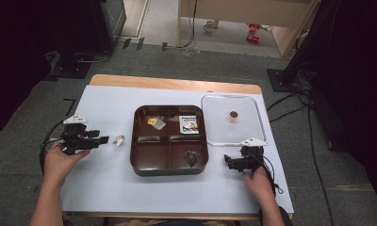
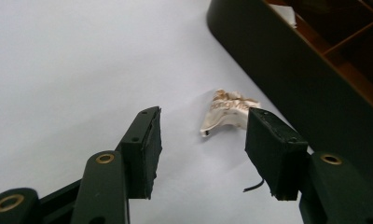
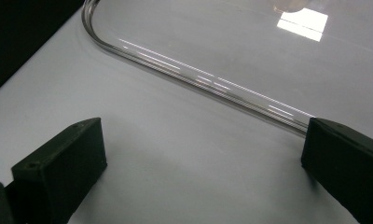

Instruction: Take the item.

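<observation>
The crumpled wrapper [image 1: 118,140] lies loose on the white worktop [image 1: 106,179], left of centre in the high view, just beside the left wall of the dark brown tray [image 1: 170,169] but not touching it. In the left gripper view the wrapper [image 2: 227,111] sits just past the pad tips, a little toward the right-hand pad, with brown print on pale, creased paper.

The left hand-held gripper [image 1: 103,140] points at it from the left, and its jaws stand partly apart with nothing between them; the pads touch neither the wrapper nor each other. So this reads as the approach to a pick: lined up, not yet on it.

Over at the lower right of the high view, the right hand-held gripper [image 1: 227,163] rests on the worktop with its jaws spread wide and empty, aimed at the near rim of the clear lid [image 1: 259,117], which lies flat to the right of the tray. A small brown round piece [image 1: 233,114] shows at the middle of that lid.

Inside the tray, a yellow packet [image 1: 154,122] and a printed card [image 1: 190,125] sit in the upper compartments, a dark heart shape [image 1: 192,157] in the lower right one.

The next move, as I judge it, calls for the left gripper to slide forward low over the worktop until the wrapper is squarely between the pads, then close gently. It is light, crushed paper and could skate away from a one-sided push.
</observation>
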`<state>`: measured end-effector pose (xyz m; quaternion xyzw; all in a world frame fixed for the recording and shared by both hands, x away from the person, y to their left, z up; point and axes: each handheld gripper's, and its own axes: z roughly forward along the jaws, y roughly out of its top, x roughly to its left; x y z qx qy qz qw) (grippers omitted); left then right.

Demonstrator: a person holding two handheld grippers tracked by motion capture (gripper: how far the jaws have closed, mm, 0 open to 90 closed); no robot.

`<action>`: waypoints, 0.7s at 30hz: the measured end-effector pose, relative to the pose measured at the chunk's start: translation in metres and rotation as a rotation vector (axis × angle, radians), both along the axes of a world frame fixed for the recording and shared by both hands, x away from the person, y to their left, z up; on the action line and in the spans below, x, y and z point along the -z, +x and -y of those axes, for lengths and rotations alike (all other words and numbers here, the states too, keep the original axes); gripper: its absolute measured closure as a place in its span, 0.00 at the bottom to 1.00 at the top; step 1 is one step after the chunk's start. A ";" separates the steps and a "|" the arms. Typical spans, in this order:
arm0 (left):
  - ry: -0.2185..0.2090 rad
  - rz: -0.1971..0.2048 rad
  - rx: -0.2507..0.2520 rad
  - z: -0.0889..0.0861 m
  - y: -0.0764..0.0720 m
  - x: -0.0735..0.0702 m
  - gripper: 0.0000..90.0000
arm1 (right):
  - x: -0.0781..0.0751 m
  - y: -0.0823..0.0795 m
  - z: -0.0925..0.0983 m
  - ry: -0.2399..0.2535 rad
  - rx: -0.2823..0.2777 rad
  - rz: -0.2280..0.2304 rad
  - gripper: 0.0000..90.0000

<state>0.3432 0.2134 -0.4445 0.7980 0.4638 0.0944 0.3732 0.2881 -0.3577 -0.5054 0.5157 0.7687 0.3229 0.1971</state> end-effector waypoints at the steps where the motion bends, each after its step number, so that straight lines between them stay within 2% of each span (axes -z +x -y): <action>1: 0.000 0.000 0.000 0.000 0.000 0.000 0.51 | 0.000 0.000 0.000 0.000 0.000 0.000 0.00; 10: 0.049 0.000 -0.062 -0.017 0.001 0.010 0.49 | 0.000 0.000 0.000 -0.001 -0.001 0.000 0.00; 18: 0.108 -0.011 -0.087 -0.024 0.004 0.018 0.48 | 0.000 0.000 0.000 -0.001 -0.001 0.000 0.00; 21: 0.115 -0.016 -0.096 -0.026 0.004 0.020 0.47 | 0.000 0.000 0.000 -0.001 -0.001 0.000 0.00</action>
